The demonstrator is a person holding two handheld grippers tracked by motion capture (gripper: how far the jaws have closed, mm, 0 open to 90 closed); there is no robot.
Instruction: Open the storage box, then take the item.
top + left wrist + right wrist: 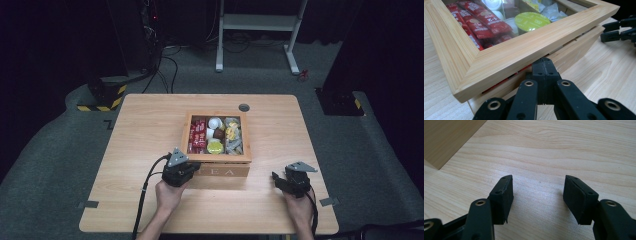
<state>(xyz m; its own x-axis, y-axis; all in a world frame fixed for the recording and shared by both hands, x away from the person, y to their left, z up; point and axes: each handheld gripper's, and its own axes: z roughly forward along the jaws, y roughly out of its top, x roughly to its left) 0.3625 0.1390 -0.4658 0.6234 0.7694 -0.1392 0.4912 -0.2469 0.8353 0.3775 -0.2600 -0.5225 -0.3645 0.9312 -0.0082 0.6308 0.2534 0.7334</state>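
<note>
Pressing together under the box lid point(506, 53) at frame centre, left gripper point(543, 72) fingers closed, right gripper point(537, 197) fingers standing apart over bare tabletop point(554, 152), lower right.

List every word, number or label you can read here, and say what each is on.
"EA": on the front wall of the wooden box; any earlier letters are hidden behind the left gripper.
"1·2": on a red sachet under the lid; the smaller print beside it is blurred.
Green capsule: faint print, unreadable.
Other packets: too small to read.
</note>
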